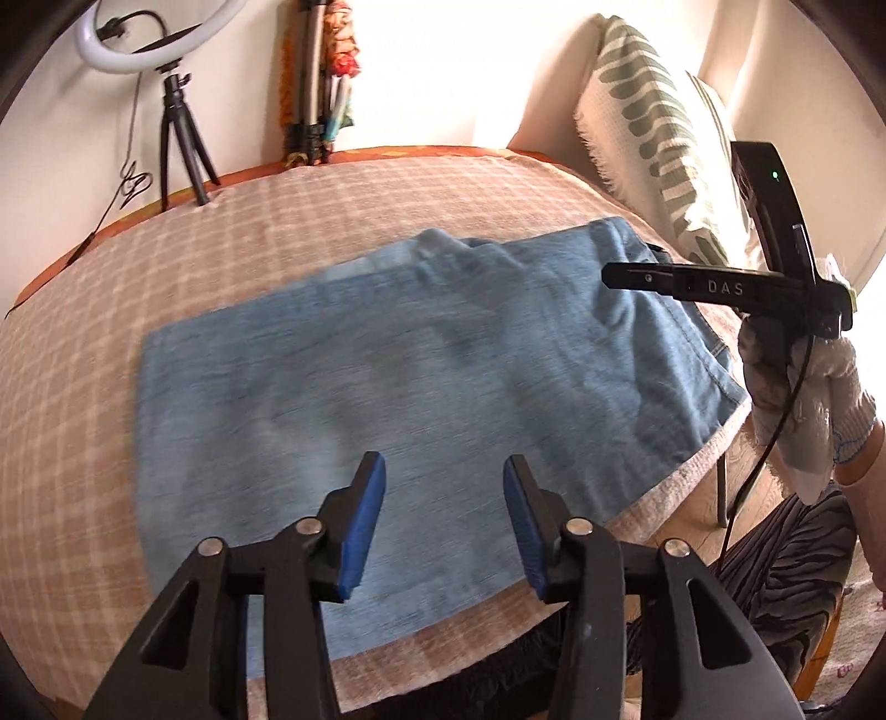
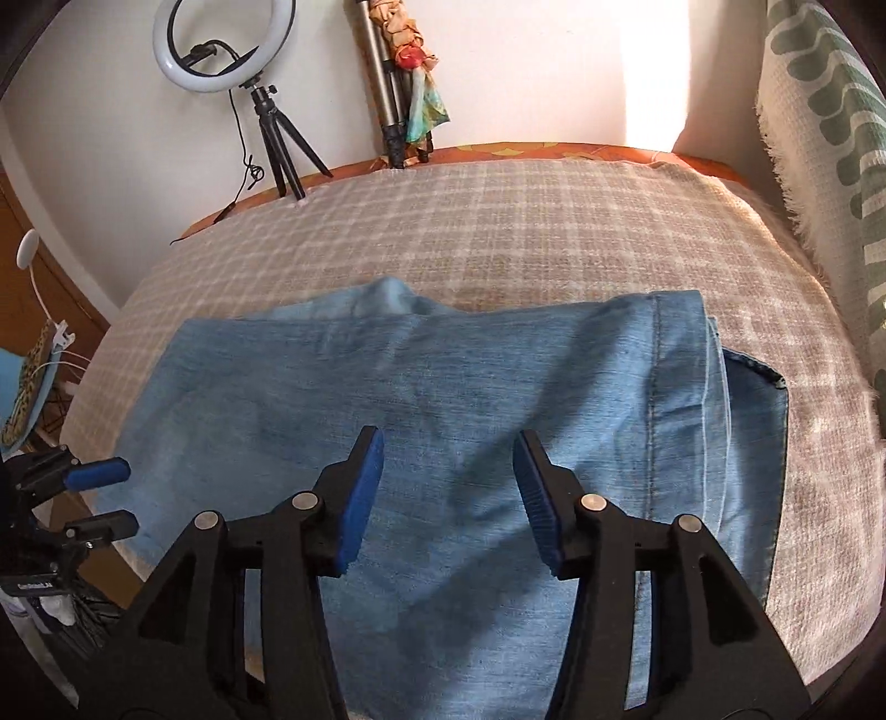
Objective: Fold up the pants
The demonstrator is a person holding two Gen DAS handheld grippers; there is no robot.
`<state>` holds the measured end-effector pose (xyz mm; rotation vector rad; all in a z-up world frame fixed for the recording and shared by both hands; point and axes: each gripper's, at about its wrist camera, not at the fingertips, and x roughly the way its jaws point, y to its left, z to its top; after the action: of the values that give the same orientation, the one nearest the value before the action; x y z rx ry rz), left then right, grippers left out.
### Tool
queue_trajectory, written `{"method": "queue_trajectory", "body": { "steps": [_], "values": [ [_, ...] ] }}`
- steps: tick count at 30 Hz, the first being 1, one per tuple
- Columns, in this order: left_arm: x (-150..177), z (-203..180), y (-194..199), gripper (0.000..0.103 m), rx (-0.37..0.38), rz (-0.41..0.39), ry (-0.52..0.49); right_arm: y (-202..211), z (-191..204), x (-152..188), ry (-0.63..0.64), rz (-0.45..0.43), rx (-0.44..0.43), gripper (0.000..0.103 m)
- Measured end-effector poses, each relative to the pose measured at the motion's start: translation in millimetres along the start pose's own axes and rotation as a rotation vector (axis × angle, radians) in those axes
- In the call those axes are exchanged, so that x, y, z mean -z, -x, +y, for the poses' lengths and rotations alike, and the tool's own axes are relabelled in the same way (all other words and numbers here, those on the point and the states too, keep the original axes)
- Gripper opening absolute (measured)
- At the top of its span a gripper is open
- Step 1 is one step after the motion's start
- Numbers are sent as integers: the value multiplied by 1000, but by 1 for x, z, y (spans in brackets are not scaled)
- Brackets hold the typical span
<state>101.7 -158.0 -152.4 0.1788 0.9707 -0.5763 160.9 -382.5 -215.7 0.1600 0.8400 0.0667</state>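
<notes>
Light blue denim pants (image 1: 398, 376) lie folded flat on the checked cloth covering the table (image 1: 166, 266). My left gripper (image 1: 443, 471) is open and empty, just above the pants' near part. My right gripper (image 2: 448, 448) is open and empty over the middle of the pants (image 2: 443, 387), whose stitched hem (image 2: 659, 376) lies to the right. The right gripper also shows from the side in the left wrist view (image 1: 609, 275), held in a white-gloved hand (image 1: 797, 387) over the pants' right end. The left gripper shows at the left edge of the right wrist view (image 2: 119, 495).
A ring light on a small tripod (image 2: 221, 50) and a folded tripod (image 2: 387, 111) stand at the table's far edge against the wall. A green-patterned towel (image 1: 648, 127) hangs over a chair at the right. Cluttered items (image 2: 33, 376) sit left of the table.
</notes>
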Motion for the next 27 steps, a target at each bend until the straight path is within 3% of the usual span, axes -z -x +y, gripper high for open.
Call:
{"method": "queue_trajectory", "body": {
  "steps": [4,8,17,23,27],
  "values": [
    [13,34,10,55,-81,-25,57,-13,17,1,104,-11,82,51],
    [25,66,12,55,-195,-29,93,-32,14,1,125,29,120,51],
    [48,112,4,55,-224,12,186,-50,18,2,135,89,187,53],
    [56,122,2,55,-152,5,231,-13,47,-19,68,10,48,54],
    [60,126,1,51,-113,-6,247,-12,91,-38,80,50,-92,56]
  ]
}}
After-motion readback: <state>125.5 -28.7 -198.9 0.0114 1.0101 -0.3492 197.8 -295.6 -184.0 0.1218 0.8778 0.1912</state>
